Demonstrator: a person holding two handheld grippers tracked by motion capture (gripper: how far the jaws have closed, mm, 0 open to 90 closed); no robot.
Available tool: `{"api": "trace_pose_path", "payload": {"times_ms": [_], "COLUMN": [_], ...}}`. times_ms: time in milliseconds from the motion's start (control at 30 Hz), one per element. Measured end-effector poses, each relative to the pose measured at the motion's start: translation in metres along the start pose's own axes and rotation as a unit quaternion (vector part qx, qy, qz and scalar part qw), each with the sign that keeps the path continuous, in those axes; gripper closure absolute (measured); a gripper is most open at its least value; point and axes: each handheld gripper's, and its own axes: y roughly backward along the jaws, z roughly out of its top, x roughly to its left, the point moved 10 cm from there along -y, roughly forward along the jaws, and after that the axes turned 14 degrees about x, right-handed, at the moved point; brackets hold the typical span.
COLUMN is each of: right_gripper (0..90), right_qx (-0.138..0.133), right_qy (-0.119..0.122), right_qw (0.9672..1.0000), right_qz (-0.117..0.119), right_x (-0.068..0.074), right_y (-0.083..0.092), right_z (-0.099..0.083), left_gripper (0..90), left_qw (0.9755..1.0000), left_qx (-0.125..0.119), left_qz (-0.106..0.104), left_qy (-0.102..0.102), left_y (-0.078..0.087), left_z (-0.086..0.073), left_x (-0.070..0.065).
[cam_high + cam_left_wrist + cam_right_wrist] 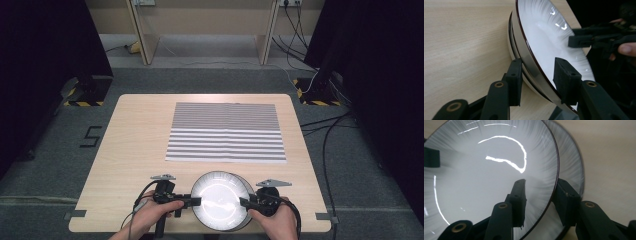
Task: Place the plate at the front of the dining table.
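A white bowl (220, 200), stacked on another, sits at the near table (135, 135) edge between the 2 grippers. The left gripper (537, 77) straddles its rim, 1 jaw inside, 1 outside, pads not clearly pressing. The right gripper (541, 200) straddles the opposite rim, jaws parted. A striped mat (226, 132) lies beyond them.

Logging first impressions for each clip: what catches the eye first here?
The glossy white bowl at the table's near edge, stacked on another, glares under the light. The left gripper and right gripper straddle its rim from opposite sides. Behind it lies a grey-and-white striped cloth.
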Motion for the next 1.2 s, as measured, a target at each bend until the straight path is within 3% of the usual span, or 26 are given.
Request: {"api": "trace_pose_path", "payload": {"times_ms": [33,67,233,367,467,533,700,867,900,1067,1200], "right_gripper": [63.6,68.0,77.1,78.3,81.2,82.8,85.2,86.3,86.3,86.3,86.2], "right_qx": [0.014,0.005,-0.01,-0.015,-0.035,-0.053,-0.075,-0.097,-0.104,-0.143,-0.157], "right_qy": [-0.025,-0.051,-0.097,-0.097,-0.101,-0.1,-0.094,-0.066,-0.059,-0.028,-0.018], "right_qw": [0.9991,0.9964,0.988,0.9885,0.9872,0.9865,0.9866,0.9899,0.9904,0.9886,0.9869], "right_qz": [0.032,0.068,0.12,0.115,0.118,0.118,0.11,0.079,0.07,0.039,0.031], "right_x": [0.002,0.004,-0.003,-0.005,-0.007,-0.008,-0.012,-0.012,-0.012,-0.008,-0.004], "right_y": [-0.004,-0.008,-0.007,-0.006,-0.002,0.002,0.011,0.022,0.024,0.034,0.04], "right_z": [-0.004,-0.005,-0.004,-0.001,0.004,0.008,0.013,0.02,0.022,0.03,0.036], "left_gripper": [58.5,58.1,59.3,61.1,65.0,67.3,72.2,76.9,77.4,79.7,80.6], "left_qw": [1.0,1.0,0.9999,0.9997,0.9998,0.9994,0.9989,0.9963,0.9964,0.9939,0.9915], "left_qx": [0.002,0.002,0.016,0.02,0.013,0.011,0.0,-0.013,-0.022,-0.053,-0.072], "left_qz": [-0.003,-0.005,-0.004,0.004,0.005,0.014,0.02,0.05,0.049,0.056,0.058], "left_qy": [0.003,0.004,-0.003,-0.012,-0.016,-0.031,-0.042,-0.069,-0.066,-0.079,-0.091], "left_y": [0.001,0.001,-0.003,-0.002,-0.001,-0.001,-0.003,-0.004,-0.003,0.005,0.012], "left_z": [0.0,-0.001,0.001,0.004,0.009,0.014,0.024,0.031,0.034,0.043,0.051], "left_x": [0.0,0.0,-0.003,-0.003,-0.002,-0.001,0.001,0.002,0.002,0.0,-0.004]}}
